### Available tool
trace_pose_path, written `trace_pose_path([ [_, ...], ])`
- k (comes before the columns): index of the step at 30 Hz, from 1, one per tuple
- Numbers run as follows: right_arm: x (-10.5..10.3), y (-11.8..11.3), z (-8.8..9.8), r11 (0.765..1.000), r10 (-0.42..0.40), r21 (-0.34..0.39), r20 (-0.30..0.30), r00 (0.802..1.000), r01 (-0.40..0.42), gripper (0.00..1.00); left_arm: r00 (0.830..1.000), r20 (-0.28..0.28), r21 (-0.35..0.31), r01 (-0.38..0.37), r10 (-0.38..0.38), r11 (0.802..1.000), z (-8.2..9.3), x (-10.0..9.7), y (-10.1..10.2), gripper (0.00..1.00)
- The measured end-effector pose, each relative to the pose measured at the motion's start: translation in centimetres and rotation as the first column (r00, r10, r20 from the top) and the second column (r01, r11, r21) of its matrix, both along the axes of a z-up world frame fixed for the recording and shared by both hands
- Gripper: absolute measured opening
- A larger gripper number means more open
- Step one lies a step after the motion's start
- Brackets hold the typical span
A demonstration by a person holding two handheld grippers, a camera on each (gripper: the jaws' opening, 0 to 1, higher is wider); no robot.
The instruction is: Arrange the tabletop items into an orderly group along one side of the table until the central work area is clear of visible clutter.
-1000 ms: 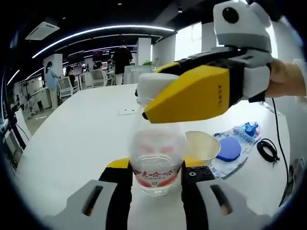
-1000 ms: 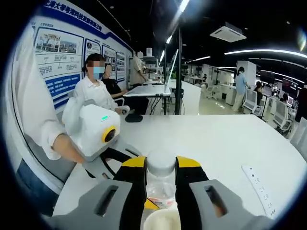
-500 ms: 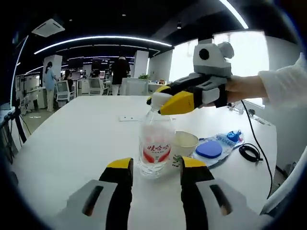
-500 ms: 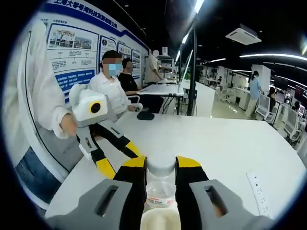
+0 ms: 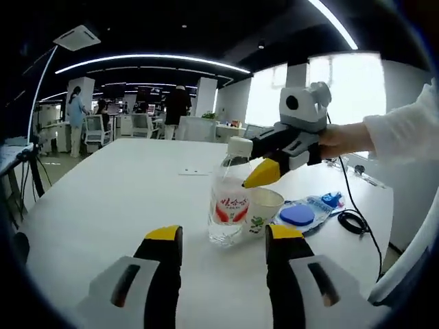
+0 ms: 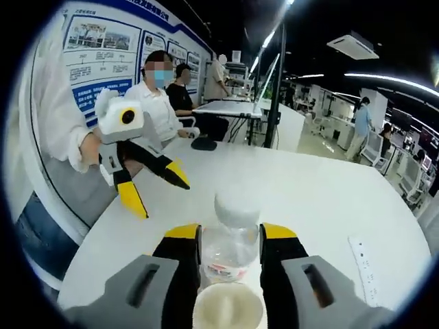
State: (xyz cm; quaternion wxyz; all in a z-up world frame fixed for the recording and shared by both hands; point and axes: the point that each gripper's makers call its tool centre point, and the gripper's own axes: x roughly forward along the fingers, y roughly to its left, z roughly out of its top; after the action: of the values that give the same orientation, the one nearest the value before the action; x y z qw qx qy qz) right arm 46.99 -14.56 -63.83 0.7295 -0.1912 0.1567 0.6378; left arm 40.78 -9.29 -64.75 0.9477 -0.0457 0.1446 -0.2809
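Evidently, bottle (image 5: 229,199) is stood beside cup (image 5: 263,208) for grouping, left gripper (image 5: 223,240) gaping empty, right gripper (image 6: 229,236) loosely astride, unclamped.

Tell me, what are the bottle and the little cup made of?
The bottle looks like clear, shiny plastic: you can see through it, and it has a white cap and a red label. The cup beside it looks like matte paper, cream with a small green print, though it could be thin plastic.
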Motion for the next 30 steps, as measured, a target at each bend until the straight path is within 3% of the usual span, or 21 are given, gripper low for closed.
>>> trace_pose_path([
  [6,-0.8,-0.3,-0.2,0.999,-0.038,0.01,-0.061,0.997,0.039,0.49,1.0,-0.008,0.029,0.002,-0.002,1.0,-0.6,-0.4,0.7,0.66],
  [16,-1.4,-3.1,-0.3,0.978,-0.195,0.045,-0.135,0.971,0.203,0.75,0.998,-0.068,0.04,0.015,-0.012,0.999,-2.1,-0.6,-0.1,0.79],
  [19,-2.0,-4.0,0.4,0.956,-0.248,0.104,-0.205,0.947,0.273,0.83,0.996,-0.088,0.038,0.014,-0.01,0.999,-2.5,-0.8,0.1,0.85],
  [28,-3.0,-8.7,0.1,0.904,-0.377,0.122,-0.228,0.898,0.411,0.88,0.993,-0.115,0.043,0.038,-0.033,0.998,-3.2,-1.1,-0.7,0.85],
  [30,-3.2,-9.5,0.0,0.885,-0.41,0.122,-0.251,0.877,0.449,0.87,0.992,-0.121,0.042,0.046,-0.041,0.998,-3.3,-1.3,-0.9,0.86],
])
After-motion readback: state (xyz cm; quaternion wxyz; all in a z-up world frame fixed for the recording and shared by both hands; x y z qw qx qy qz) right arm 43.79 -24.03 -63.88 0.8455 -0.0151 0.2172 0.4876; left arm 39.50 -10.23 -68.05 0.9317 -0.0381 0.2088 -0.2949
